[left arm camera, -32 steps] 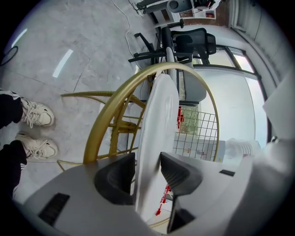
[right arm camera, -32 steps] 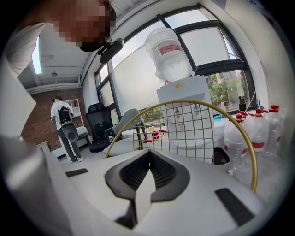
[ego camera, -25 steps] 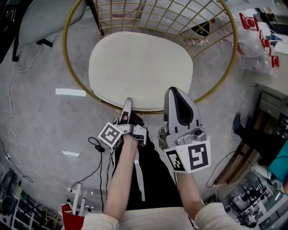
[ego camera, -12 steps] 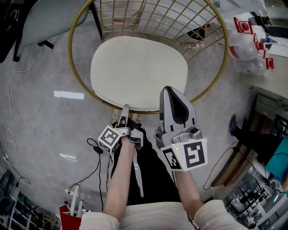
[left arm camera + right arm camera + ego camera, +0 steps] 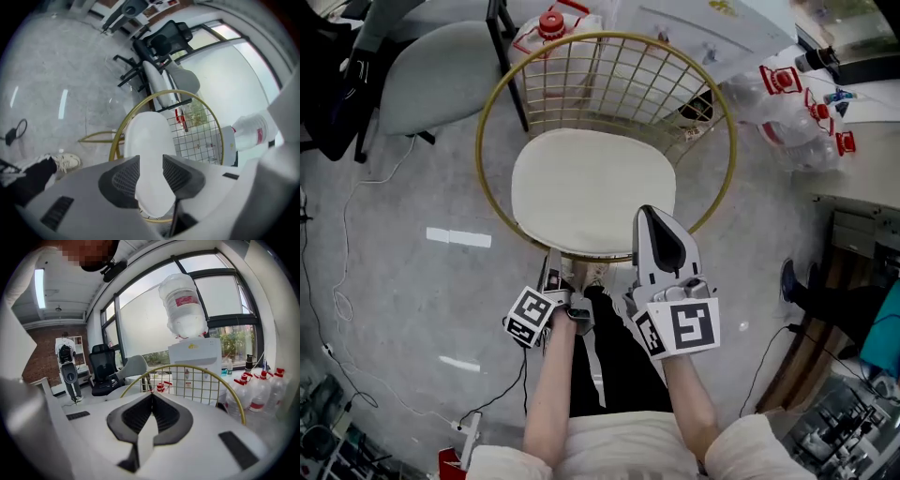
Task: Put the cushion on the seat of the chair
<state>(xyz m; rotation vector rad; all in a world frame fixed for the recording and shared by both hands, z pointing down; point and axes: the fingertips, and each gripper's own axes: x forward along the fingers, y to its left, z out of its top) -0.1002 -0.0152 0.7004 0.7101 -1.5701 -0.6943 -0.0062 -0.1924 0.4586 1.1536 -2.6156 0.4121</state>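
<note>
The cushion (image 5: 593,192) already lies flat on the seat of the chair (image 5: 609,84), filling it inside the gold rim, so the placing step looks done and what remains is to back off. The left tool (image 5: 551,262) hangs just at the front edge of the seat. In its own view its jaws stand apart and grip nothing, and the cushion (image 5: 145,140) shows beyond the gap. The right tool (image 5: 649,214) is held higher over the front edge. Its jaws meet at the tips (image 5: 151,397) with nothing between them.

The next move, as I judge it, calls only for a check that the cushion sits square, perhaps with a nudge from the left tool if it overhangs.

The chair's legs are mostly hidden under the seat. Whether the cushion's front edge rests on the rim or inside it is hard to tell, since the right tool covers part of it.
</note>
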